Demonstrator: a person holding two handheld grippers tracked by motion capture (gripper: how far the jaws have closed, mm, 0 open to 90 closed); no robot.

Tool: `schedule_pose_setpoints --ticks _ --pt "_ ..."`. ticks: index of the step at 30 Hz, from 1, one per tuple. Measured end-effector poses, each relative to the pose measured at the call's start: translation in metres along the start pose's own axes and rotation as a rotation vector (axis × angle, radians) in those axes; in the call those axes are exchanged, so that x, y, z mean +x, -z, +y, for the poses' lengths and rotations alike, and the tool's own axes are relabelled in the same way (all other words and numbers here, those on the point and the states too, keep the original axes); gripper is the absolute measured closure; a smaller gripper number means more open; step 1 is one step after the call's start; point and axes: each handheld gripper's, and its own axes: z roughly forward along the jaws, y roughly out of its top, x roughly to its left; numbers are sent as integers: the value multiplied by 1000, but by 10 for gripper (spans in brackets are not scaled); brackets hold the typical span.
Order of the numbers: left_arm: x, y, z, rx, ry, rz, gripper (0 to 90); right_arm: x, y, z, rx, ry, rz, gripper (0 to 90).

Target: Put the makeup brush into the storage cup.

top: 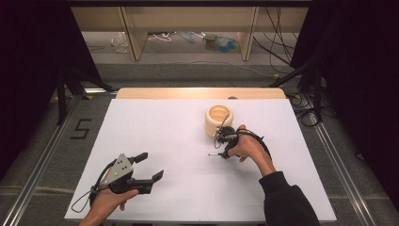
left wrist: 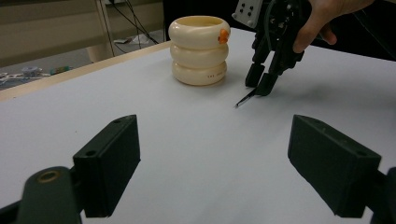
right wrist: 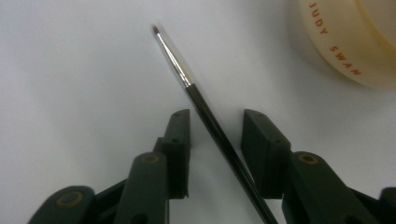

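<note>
Brush (right wrist: 205,116) lies flat on the white tabletop (top: 155,136), just beside the cream ribbed holder (top: 218,121). Right tool (right wrist: 212,140) straddles its handle, jaws partly closed with gaps either side, so not yet pinched. Lift and, presumably, drop into the holder remain. Left tool (left wrist: 224,163) is spread wide, idle. Right gripper view resolves the jaw gaps; left gripper view adds the holder's orange spot (left wrist: 223,35).

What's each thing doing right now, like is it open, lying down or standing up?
Paintbrush: lying flat on the table, between the right gripper's fingers, not yet pinched.
Cream holder: upright.
Right gripper: partly open.
Left gripper: wide open, empty.
</note>
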Motion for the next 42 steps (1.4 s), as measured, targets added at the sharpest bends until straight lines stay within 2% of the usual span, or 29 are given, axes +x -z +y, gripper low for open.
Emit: schedule_pose_setpoints --ticks 15,21,23,30,33,34,38,40,42 --pt "0 1 0 -2 -1 2 169 5 0 6 40 2 -5 724" --pt "0 0 0 -3 -1 1 170 6 -1 8 47 24 -9 756" --pt "0 1 0 -4 -5 0 170 7 -1 8 49 9 -7 762" --pt "0 0 0 -4 -3 -1 170 7 -1 9 58 10 -8 778" --pt "0 0 0 -8 -1 -5 170 8 -1 9 59 19 -11 788" --pt "0 -1 0 -9 -2 -5 170 8 -1 9 57 36 -11 795" --pt "0 -1 0 -9 -5 -7 170 9 -1 10 69 41 -9 816" --pt "-1 0 0 -3 5 -1 170 9 -1 10 70 43 -2 822" --pt "0 -1 0 -9 -6 -8 171 10 -1 11 72 45 -3 826"
